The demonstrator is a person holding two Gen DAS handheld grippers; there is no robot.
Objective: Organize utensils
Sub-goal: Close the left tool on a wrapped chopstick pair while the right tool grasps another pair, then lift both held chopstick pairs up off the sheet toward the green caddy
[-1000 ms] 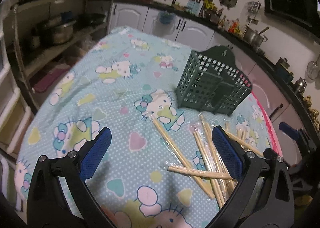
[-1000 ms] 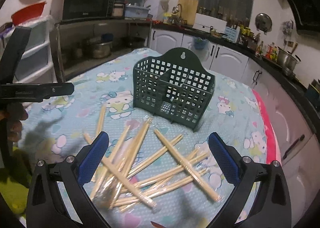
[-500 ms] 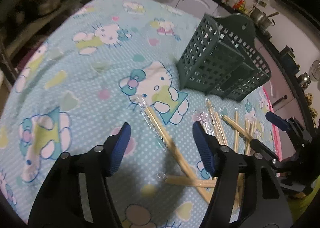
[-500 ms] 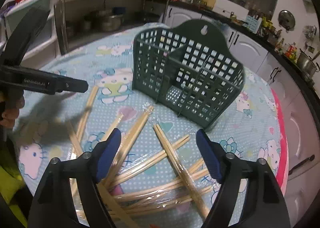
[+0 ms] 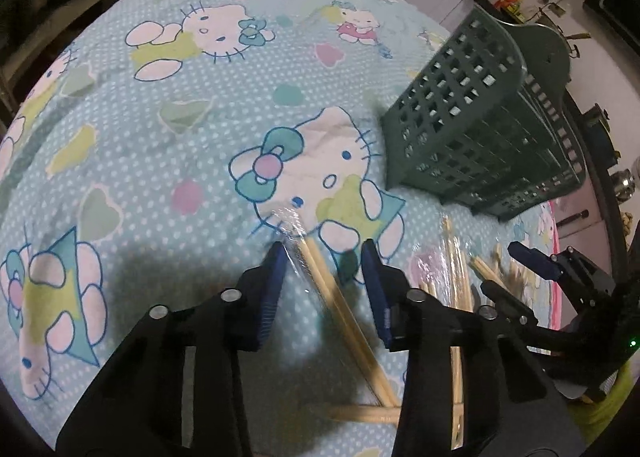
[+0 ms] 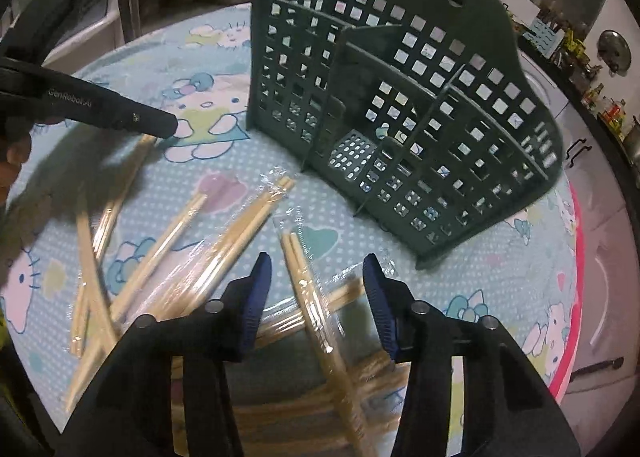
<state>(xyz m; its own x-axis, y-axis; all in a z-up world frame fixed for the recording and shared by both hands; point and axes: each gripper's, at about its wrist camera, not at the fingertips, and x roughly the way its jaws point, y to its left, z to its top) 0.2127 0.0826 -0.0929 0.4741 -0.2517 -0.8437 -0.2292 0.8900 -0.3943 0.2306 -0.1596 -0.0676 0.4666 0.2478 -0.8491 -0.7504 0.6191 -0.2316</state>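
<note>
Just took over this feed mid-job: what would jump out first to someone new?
The dark green slotted utensil caddy stands on the Hello Kitty tablecloth, empty as far as visible. In front of it lies a loose, crisscrossed scatter of plastic-wrapped chopstick pairs. Both grippers have just been closing, the left gripper and right gripper each straddling a pair, pads not visibly pressing.

The right gripper point(image 6: 318, 269), fingers just closing, straddles untouched wrapped chopsticks point(image 6: 310, 289) before the green basket point(image 6: 400, 105).

Glossy-wrapped wooden chopsticks point(image 6: 308, 289), printed cloth point(image 5: 160, 145)
</note>
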